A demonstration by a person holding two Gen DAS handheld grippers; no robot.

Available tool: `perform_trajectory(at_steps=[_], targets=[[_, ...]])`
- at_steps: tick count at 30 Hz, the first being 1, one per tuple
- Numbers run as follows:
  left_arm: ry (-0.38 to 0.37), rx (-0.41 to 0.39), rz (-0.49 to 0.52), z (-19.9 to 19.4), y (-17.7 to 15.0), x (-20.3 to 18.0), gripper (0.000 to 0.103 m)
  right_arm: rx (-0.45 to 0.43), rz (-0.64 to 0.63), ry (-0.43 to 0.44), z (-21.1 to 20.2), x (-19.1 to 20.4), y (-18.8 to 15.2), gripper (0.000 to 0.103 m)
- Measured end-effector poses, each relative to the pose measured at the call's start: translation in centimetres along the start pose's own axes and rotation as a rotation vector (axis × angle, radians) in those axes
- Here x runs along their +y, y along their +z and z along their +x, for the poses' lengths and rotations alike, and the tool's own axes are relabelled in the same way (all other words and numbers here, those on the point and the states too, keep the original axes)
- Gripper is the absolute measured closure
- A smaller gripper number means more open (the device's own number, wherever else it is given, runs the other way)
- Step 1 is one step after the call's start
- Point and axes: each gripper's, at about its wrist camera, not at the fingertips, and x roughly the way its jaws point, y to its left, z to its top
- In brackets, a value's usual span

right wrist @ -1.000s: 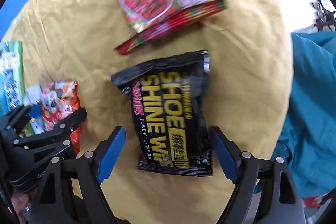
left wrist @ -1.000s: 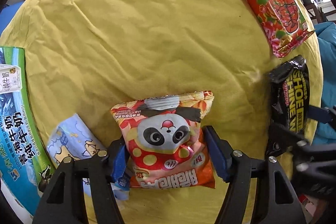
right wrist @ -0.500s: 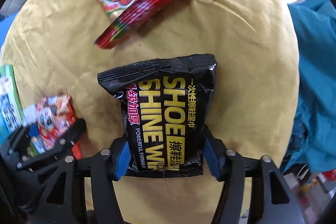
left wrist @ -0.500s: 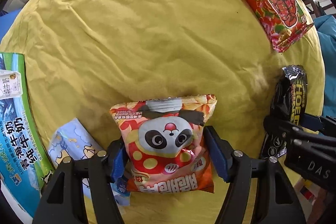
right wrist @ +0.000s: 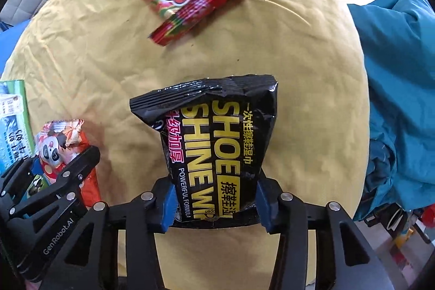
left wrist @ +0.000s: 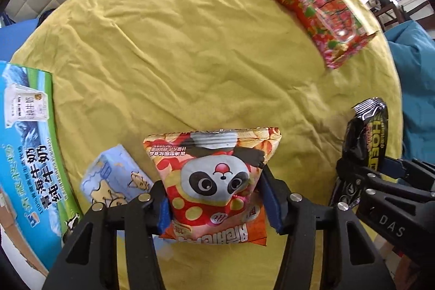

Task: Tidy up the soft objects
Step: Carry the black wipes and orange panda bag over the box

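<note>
A panda snack packet [left wrist: 214, 175], red and orange, hangs between the blue pads of my left gripper [left wrist: 216, 199]. Its jaws are closing and the pads press into the packet's sides. In the right wrist view a black shoe-shine wipes pack [right wrist: 217, 143] is pinched at its lower end by my right gripper [right wrist: 214, 204], whose jaws are closing tight on it. Both grippers point down over a yellow cloth [left wrist: 176, 59]. A red flowered packet [left wrist: 323, 18] lies at the far right of the cloth.
A light blue tissue pack [left wrist: 117, 181] lies just left of the panda packet. A blue and green milk box [left wrist: 24, 140] sits at the cloth's left edge. Teal fabric [right wrist: 399, 99] is heaped beyond the right edge. The two grippers are close side by side.
My right gripper closed from wide open onto the black pack. My left gripper squeezed the panda packet tighter and rose, so more of the cloth shows.
</note>
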Motion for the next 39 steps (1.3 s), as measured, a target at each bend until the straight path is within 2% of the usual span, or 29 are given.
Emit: perform_trajectory(at_steps=[2,5,10,13,18,21,25,30,33,39], targets=[[-0.004,-0.014,0.007,-0.9,-0.2,-0.4,0.052,-0.013,-0.004,0.005,-0.1,1.1,-1.5,0.053],[-0.004,-0.04,0.022,-3.0,-0.4,-0.2,0.052,-0.036,-0.015,0.005,-1.2,1.8,-1.8,0.053],[-0.036,-0.096,0.032,-6.2,-1.8,0.9,0.052,-0.081,-0.027,0.031,-4.6,2.9,-4.1,0.054],[-0.052,-0.137,0.033,-8.2,-2.6,2.3,0.053,-0.108,-0.036,0.042,-7.2,2.8,-3.2,0.054],[-0.091,-0.202,0.015,-11.6,-4.3,5.9,0.053,-0.146,-0.061,0.077,-10.8,5.7,-5.5,0.054],[-0.119,-0.235,-0.007,-13.9,-5.6,9.3,0.053,-0.167,-0.087,0.109,-12.8,8.5,-7.0,0.054],[-0.117,-0.266,-0.019,-16.2,-7.3,13.9,0.053,-0.205,-0.125,0.151,-15.2,13.2,-8.7,0.054],[-0.081,-0.281,-0.055,-17.9,-9.1,22.0,0.053,-0.235,-0.176,0.195,-17.5,20.7,-10.8,0.054],[-0.05,-0.276,-0.085,-17.8,-9.9,26.7,0.053,-0.231,-0.202,0.22,-17.4,25.8,-11.5,0.054],[0.008,-0.234,-0.131,-15.8,-10.3,35.0,0.053,-0.207,-0.256,0.196,-15.2,35.5,-12.9,0.054]])
